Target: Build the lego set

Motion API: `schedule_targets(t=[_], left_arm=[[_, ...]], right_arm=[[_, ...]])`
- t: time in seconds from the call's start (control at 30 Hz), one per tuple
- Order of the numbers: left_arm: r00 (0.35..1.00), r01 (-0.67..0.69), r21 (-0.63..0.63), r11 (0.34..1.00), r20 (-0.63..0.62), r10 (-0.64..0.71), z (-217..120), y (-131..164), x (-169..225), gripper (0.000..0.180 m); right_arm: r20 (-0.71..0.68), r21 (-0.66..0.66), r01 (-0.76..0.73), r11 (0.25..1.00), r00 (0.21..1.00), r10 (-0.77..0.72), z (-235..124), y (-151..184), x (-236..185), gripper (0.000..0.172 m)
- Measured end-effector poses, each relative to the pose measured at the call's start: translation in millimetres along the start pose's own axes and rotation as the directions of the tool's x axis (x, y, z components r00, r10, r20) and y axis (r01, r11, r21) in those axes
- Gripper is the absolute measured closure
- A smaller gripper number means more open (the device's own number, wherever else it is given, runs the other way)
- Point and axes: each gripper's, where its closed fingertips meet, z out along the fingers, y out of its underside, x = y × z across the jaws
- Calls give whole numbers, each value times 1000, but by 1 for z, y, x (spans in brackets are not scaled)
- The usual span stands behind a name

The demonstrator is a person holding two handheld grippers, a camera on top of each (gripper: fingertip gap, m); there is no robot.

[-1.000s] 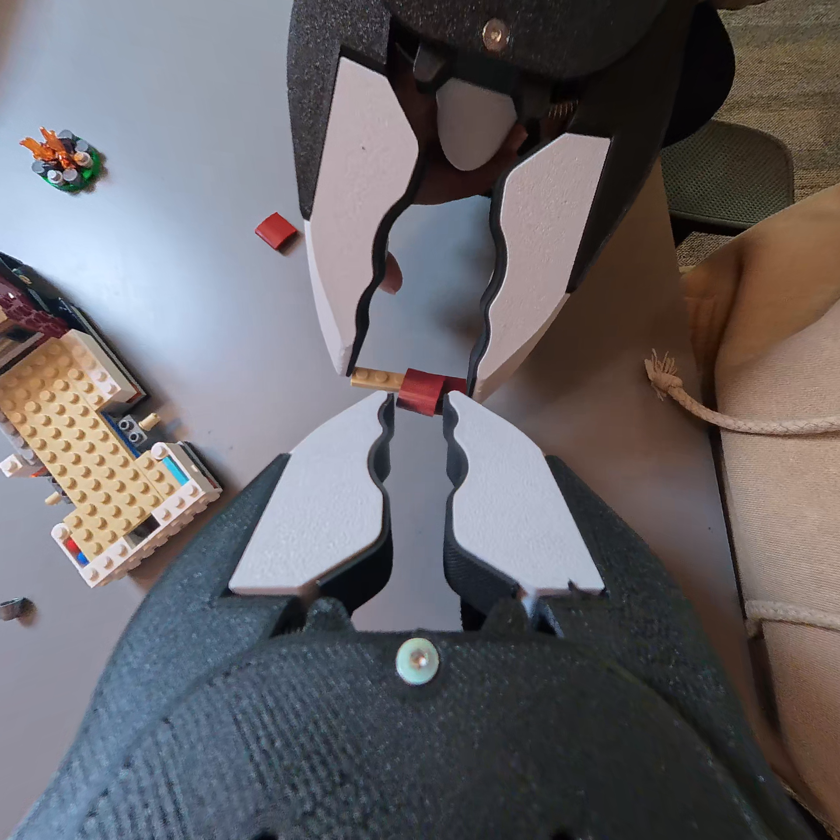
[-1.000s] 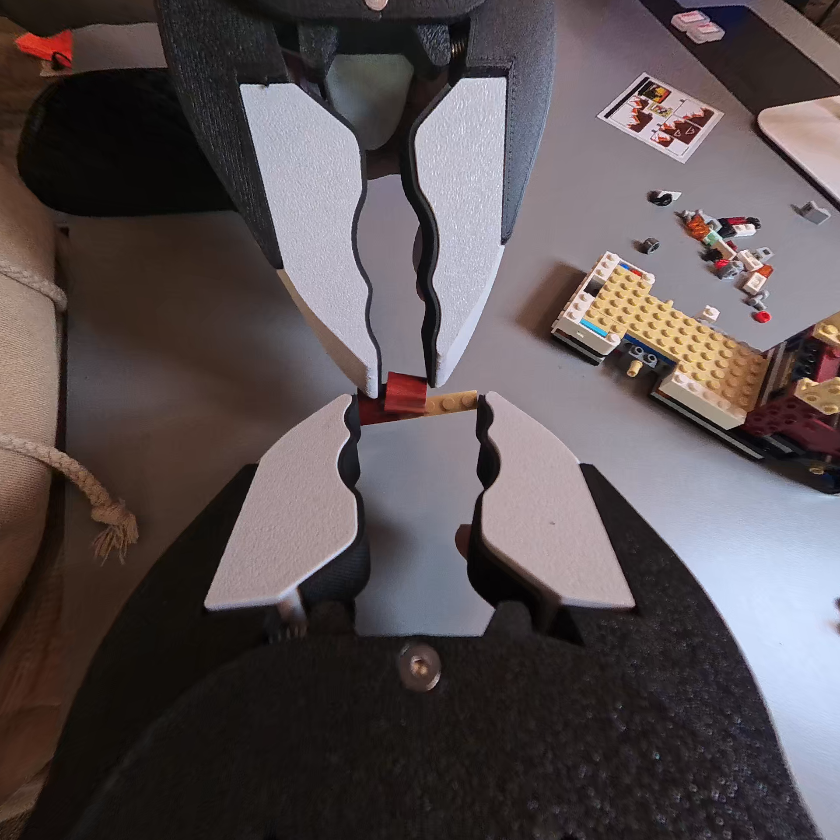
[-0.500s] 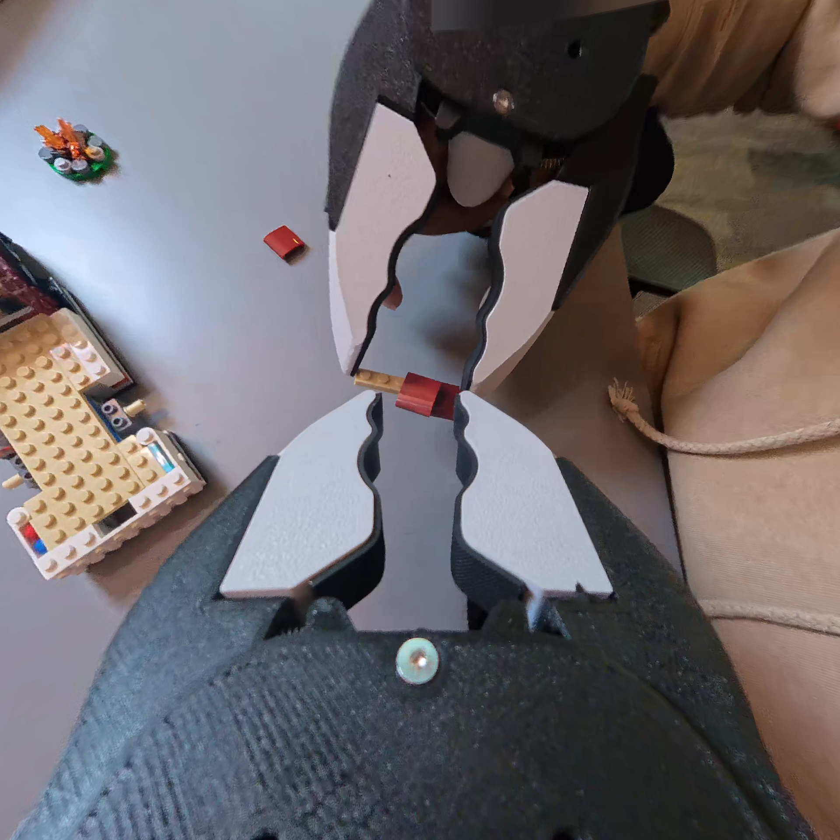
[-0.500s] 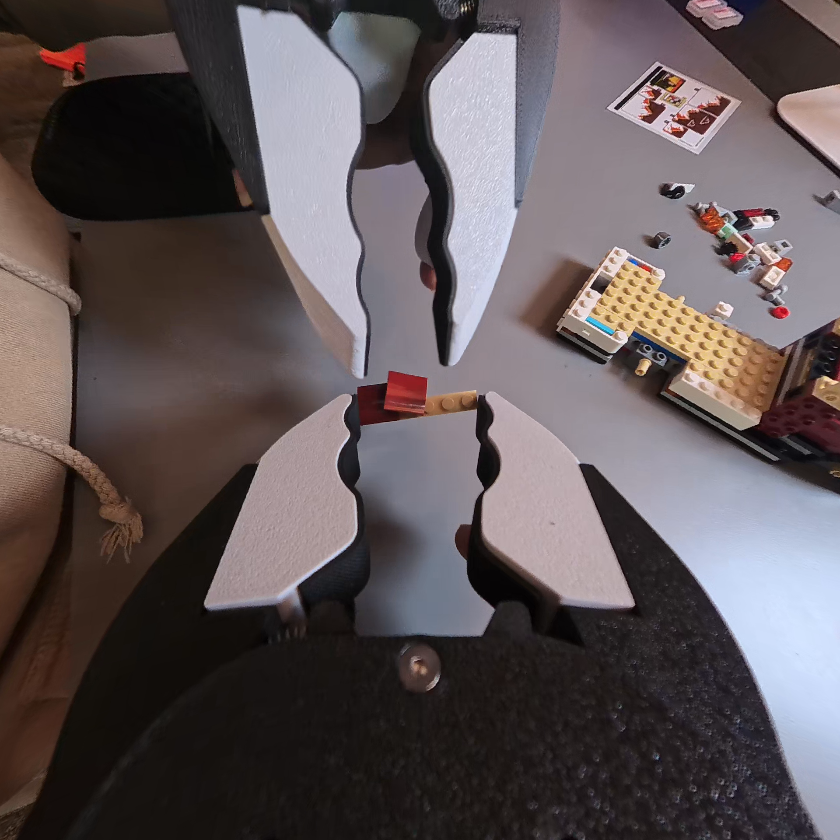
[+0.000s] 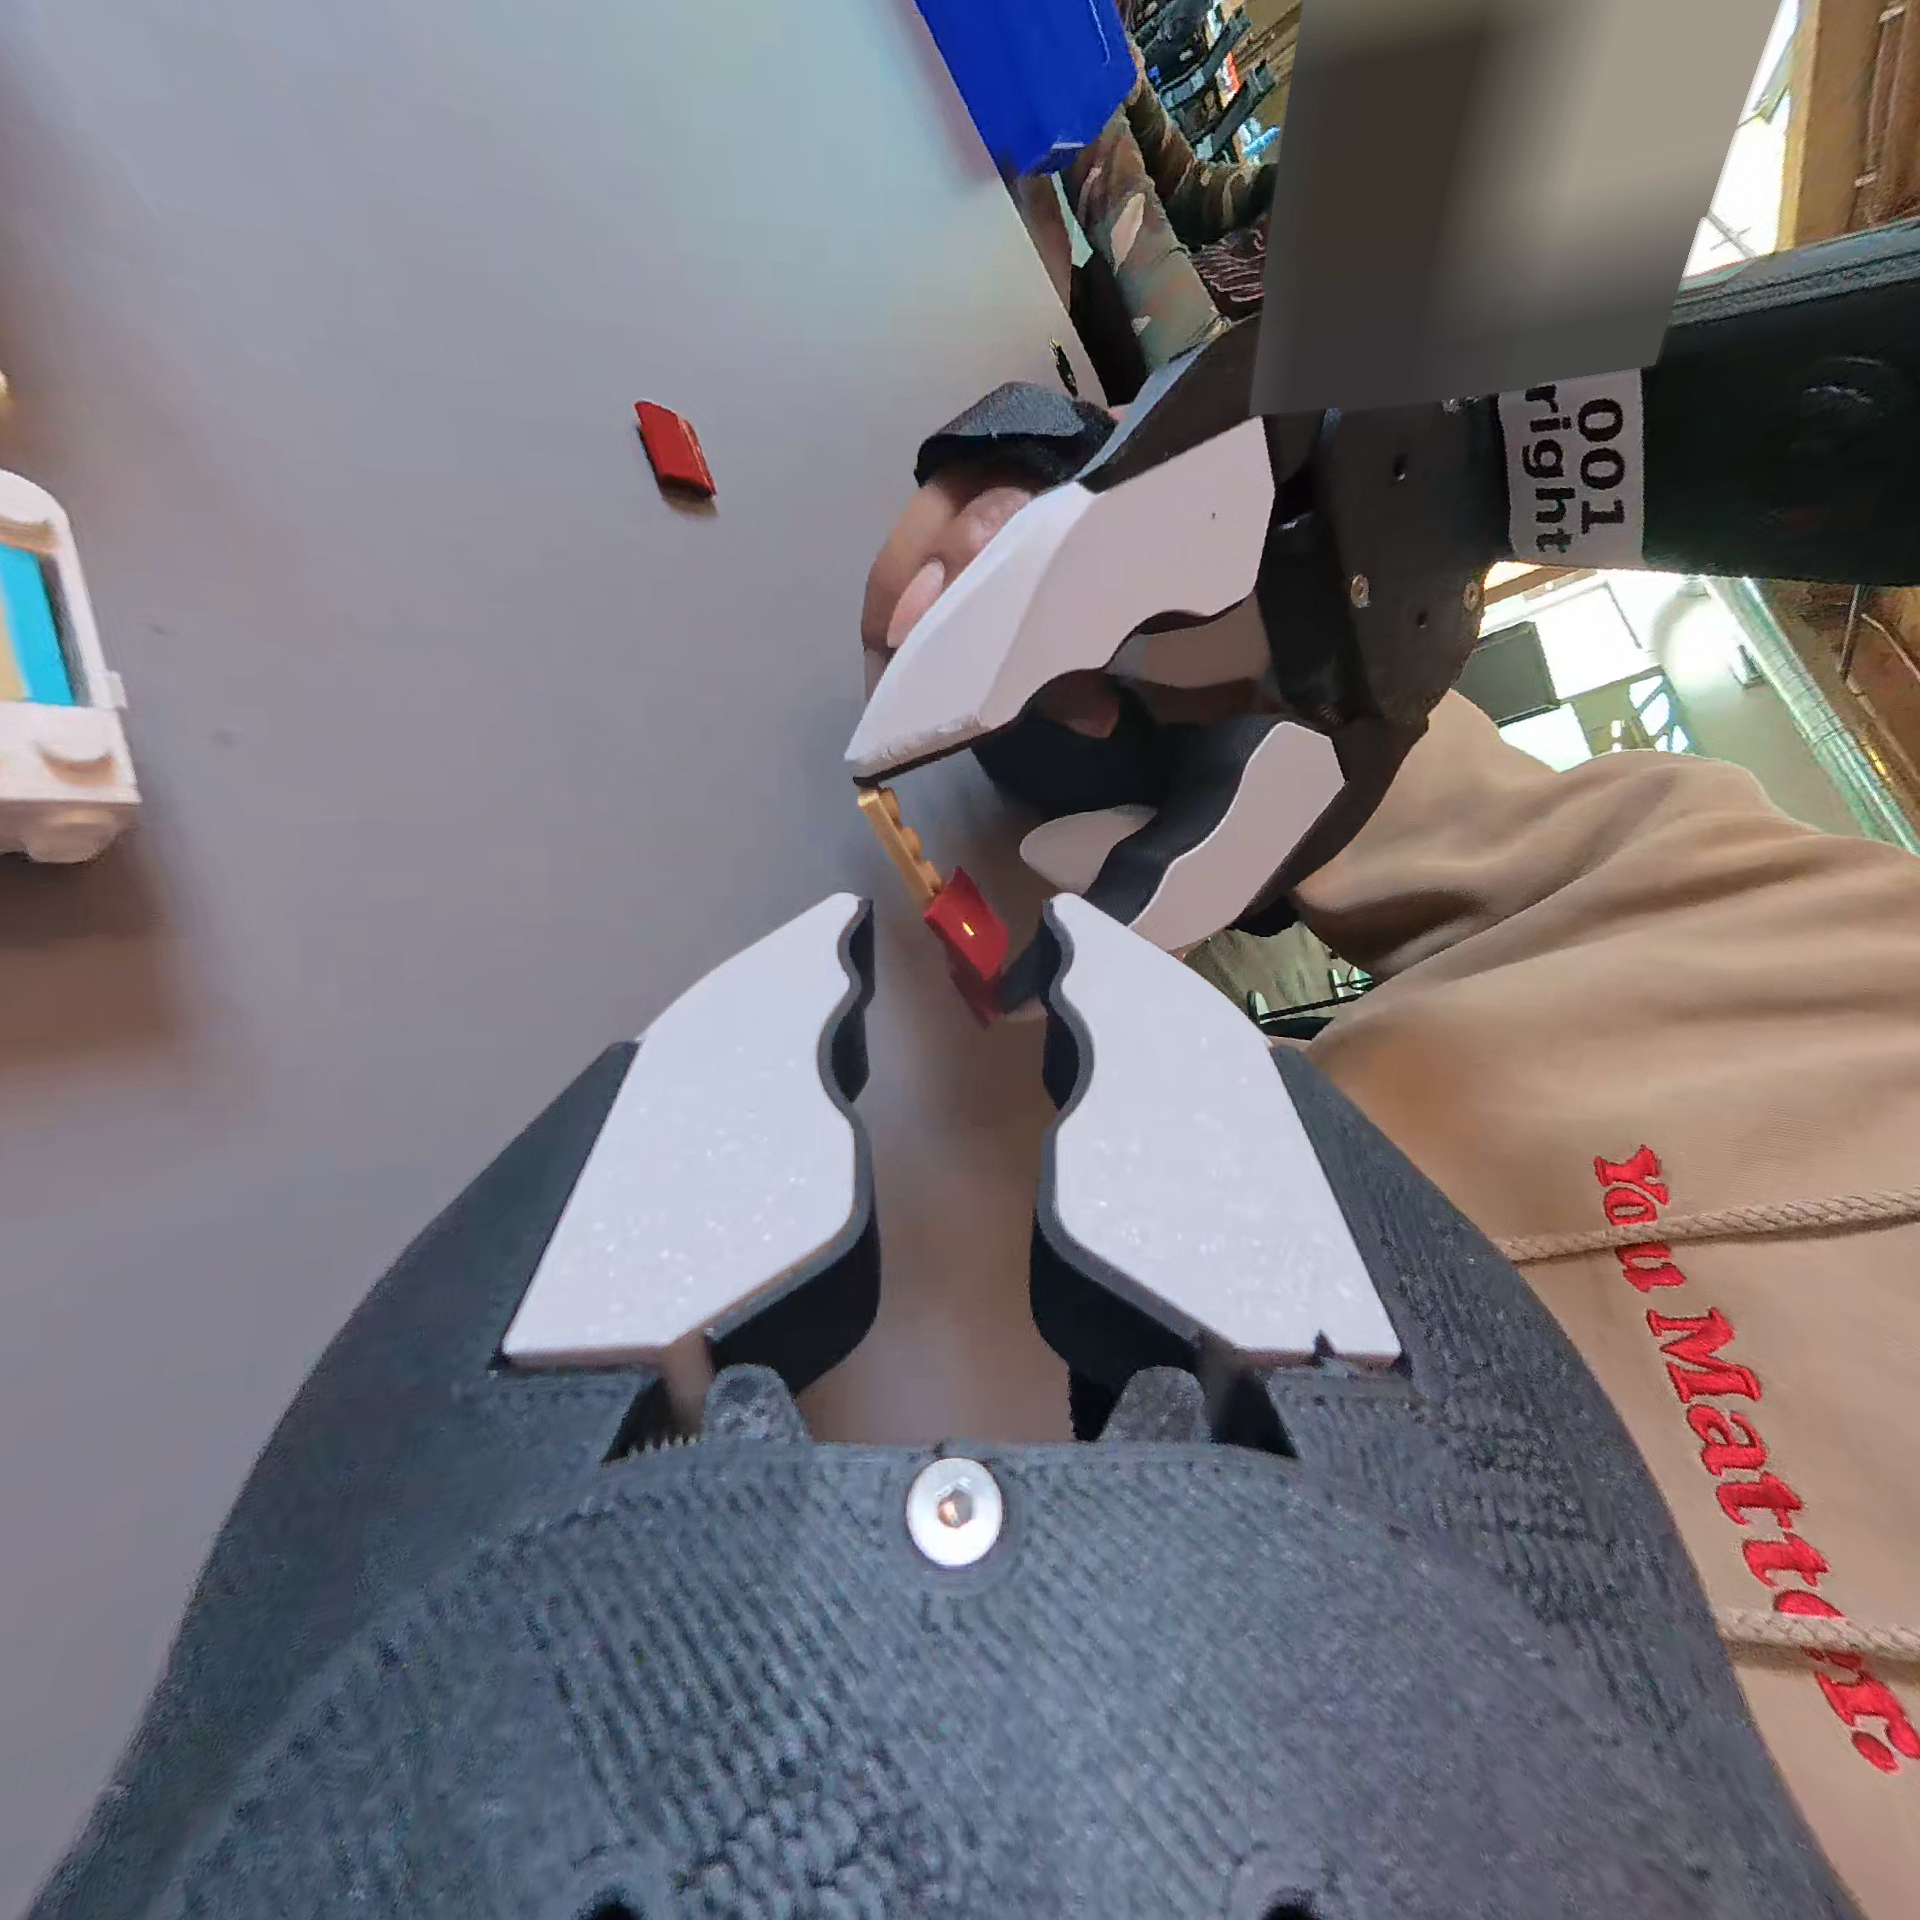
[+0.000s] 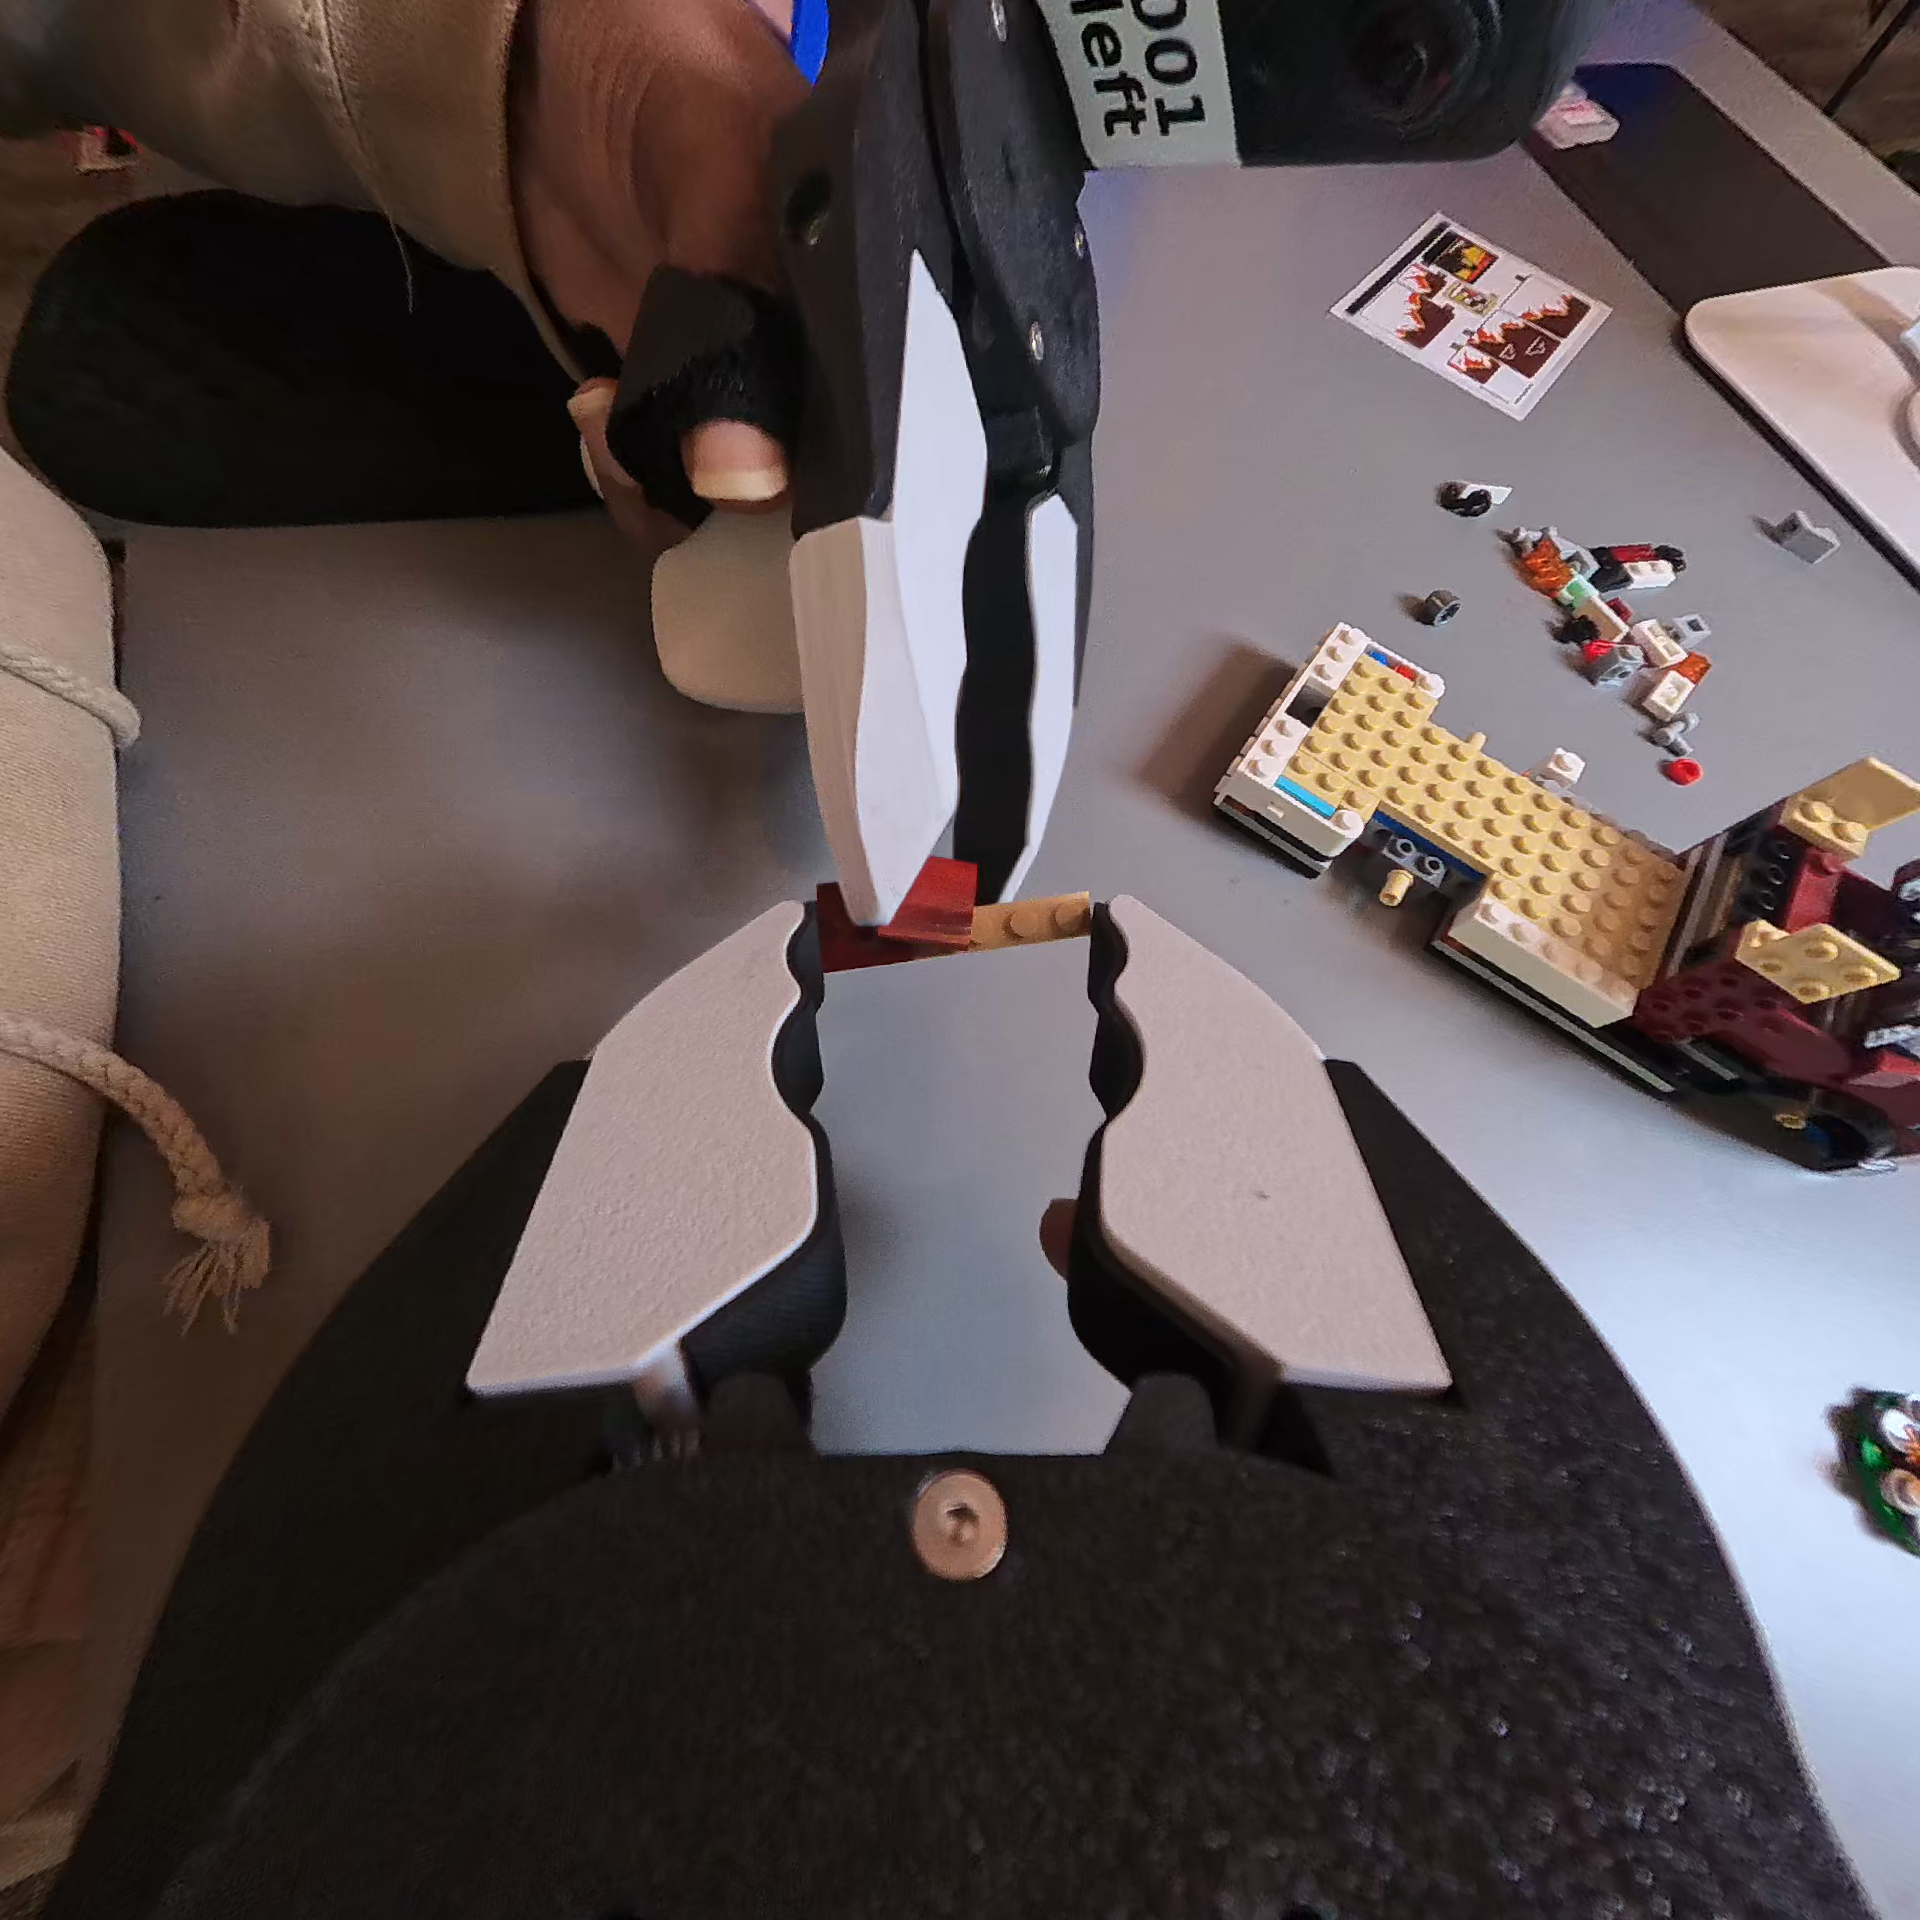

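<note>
Clamping tan-and-red brick strip (image 6: 951, 920) endwise, right hand-held gripper (image 6: 951, 925) level – left hand-held gripper (image 5: 956, 935) (tilted) apart.

left claw (image 5: 956, 961) open | red piece (image 5: 966, 935) beside right fingertip (image 5: 1081, 935)

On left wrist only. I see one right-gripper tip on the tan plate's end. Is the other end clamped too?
Observer: Yes. In the right wrist view the tan plate spans the right gripper from pad to pad. Its dark red end is against one pad and its tan end against the other.
Operator: Main build? I only get a white corner.
Observer: A tan studded build sits on the table, right of the grippers, joined to a dark red section.
Operator: Spare parts?
Observer: A small pile of loose pieces lies beyond the build, with a printed sheet farther back.
</note>
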Motion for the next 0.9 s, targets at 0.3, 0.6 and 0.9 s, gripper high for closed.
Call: schedule_targets(t=[0.3,0.6,0.9], left_arm=[[999,36,27,999,-38,-35,3,-6,1,167],[994,75,33,997,-87,-72,9,-7,7,168],[997,48,-103,994,-54,-54,30,-13,15,169]], right_arm=[[-35,-5,-21,1000,999,21,-2,-2,6,122],[-163,-9,-15,1000,986,13,-9,-2,5,122],[-339,42,-161,986,926,166,-31,9,8,122]])
